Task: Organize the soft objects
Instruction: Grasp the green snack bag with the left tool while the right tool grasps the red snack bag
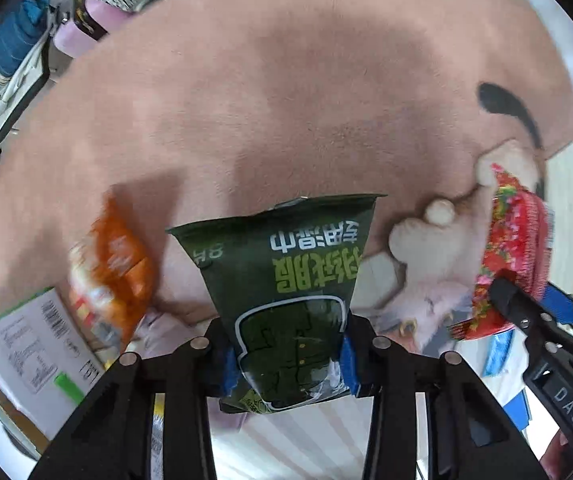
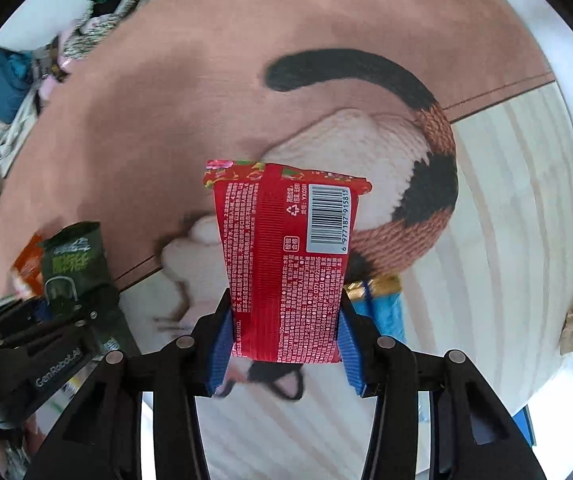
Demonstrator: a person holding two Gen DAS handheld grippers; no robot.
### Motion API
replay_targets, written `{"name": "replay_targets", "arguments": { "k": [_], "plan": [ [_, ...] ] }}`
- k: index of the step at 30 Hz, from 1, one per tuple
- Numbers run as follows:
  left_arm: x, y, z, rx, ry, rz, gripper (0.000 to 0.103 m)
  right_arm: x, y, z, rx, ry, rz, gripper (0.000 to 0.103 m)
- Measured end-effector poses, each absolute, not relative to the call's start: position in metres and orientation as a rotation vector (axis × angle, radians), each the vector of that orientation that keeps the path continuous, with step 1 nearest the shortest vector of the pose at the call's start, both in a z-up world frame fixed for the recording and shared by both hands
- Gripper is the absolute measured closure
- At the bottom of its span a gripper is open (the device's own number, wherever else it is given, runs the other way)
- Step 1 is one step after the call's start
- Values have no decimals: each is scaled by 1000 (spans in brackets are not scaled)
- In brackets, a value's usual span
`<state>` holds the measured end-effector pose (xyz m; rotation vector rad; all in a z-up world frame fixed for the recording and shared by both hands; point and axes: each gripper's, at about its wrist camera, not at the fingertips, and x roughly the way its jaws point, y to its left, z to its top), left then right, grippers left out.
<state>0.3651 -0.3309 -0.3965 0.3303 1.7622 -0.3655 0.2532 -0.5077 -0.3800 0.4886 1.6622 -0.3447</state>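
Note:
My left gripper (image 1: pixel 288 364) is shut on a dark green soft pack (image 1: pixel 286 280) with light green writing, held upright above the rug. My right gripper (image 2: pixel 284 354) is shut on a red soft pack (image 2: pixel 286 252) with a barcode, also held up. The red pack (image 1: pixel 514 256) and the right gripper (image 1: pixel 534 320) show at the right of the left wrist view. The green pack (image 2: pixel 74 268) and the left gripper (image 2: pixel 46 340) show at the left of the right wrist view. An orange pack (image 1: pixel 114 268) lies left of the green one.
A pink rug (image 1: pixel 286 100) with a cat picture (image 2: pixel 386 160) lies below. A white cardboard box (image 1: pixel 34 356) with labels sits at lower left. A blue pack (image 2: pixel 382 308) lies behind the red one. Clothes and bags (image 1: pixel 26 52) pile up at far left.

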Motion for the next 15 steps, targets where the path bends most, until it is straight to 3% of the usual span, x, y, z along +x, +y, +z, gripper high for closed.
{"name": "replay_targets", "arguments": {
  "k": [8, 15],
  "plan": [
    [319, -220, -276, 153, 1549, -350, 67, 225, -418, -293, 413, 1551, -163, 55],
    [291, -69, -222, 51, 1503, -238, 67, 224, -268, -236, 338, 1506, 43, 55]
  ]
}}
